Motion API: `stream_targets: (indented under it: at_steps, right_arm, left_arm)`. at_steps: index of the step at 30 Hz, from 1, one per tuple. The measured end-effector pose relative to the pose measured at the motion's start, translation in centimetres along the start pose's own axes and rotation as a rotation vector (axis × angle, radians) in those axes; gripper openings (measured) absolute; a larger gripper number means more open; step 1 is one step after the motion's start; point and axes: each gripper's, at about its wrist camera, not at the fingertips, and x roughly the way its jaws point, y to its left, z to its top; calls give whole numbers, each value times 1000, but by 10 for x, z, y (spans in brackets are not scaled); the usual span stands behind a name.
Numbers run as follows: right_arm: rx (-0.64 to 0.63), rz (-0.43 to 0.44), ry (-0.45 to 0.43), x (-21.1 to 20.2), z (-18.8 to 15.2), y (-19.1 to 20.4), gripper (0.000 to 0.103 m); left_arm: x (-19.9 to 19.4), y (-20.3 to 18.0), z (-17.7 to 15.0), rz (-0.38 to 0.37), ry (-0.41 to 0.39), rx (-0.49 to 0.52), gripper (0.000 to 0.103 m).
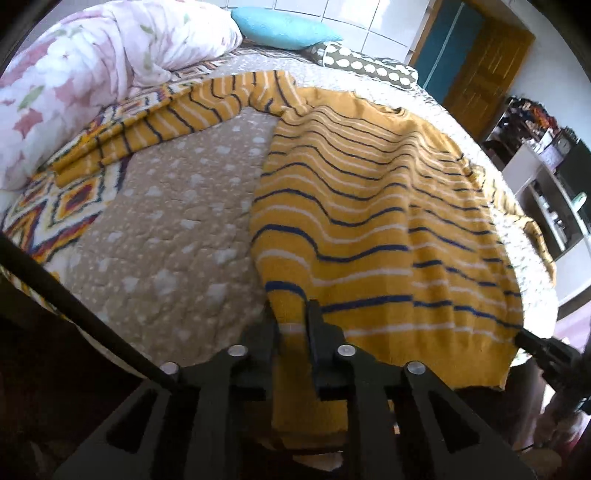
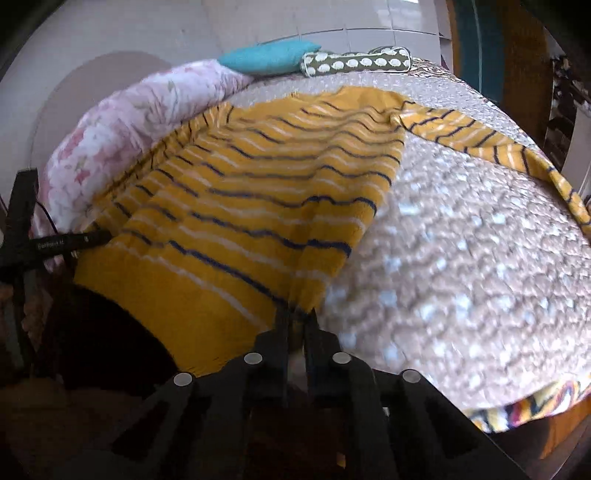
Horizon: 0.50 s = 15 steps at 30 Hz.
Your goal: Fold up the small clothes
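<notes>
A mustard sweater (image 1: 369,221) with navy and white stripes lies spread on the beige dotted quilt (image 1: 177,229), its bottom hem toward me. One sleeve (image 1: 166,122) stretches out to the far left. My left gripper (image 1: 293,321) is shut on the hem's left corner, and cloth hangs down between its fingers. In the right wrist view the sweater (image 2: 258,184) runs up to the left, and my right gripper (image 2: 297,319) is shut on the hem's right corner. The other sleeve (image 2: 480,140) trails off to the right over the quilt (image 2: 461,258). Each view also shows the tip of the other gripper at its edge.
A floral duvet (image 1: 92,66) is bunched at the far left of the bed. A turquoise pillow (image 1: 284,27) and a dotted bolster (image 1: 369,66) lie at the head. A zigzag blanket (image 1: 55,206) edges the quilt. A wooden door (image 1: 487,70) and shelves (image 1: 546,177) stand to the right.
</notes>
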Motion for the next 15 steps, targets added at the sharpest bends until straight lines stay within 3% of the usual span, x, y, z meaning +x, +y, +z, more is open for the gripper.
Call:
stream_targets:
  at_steps: [1, 3, 5, 6, 10, 15]
  right_arm:
    - [-7, -8, 1, -1, 1, 0, 14]
    - [-5, -19, -20, -3, 6, -2, 20]
    - [7, -27, -59, -8, 16, -5, 29]
    - [10, -32, -75, -9, 22, -5, 31]
    - [11, -54, -122, -1, 46, -2, 38]
    - [9, -79, -108, 27, 62, 4, 39]
  left_arm:
    - [-1, 4, 1, 2, -6, -9, 24]
    - [-4, 20, 8, -2, -20, -60, 48]
    - [-6, 41, 22, -7, -58, -123, 64]
    - [-7, 51, 29, -1, -83, -144, 67]
    - [13, 106, 68, 93, -127, -235, 67]
    - [47, 189, 92, 160, -84, -413, 67]
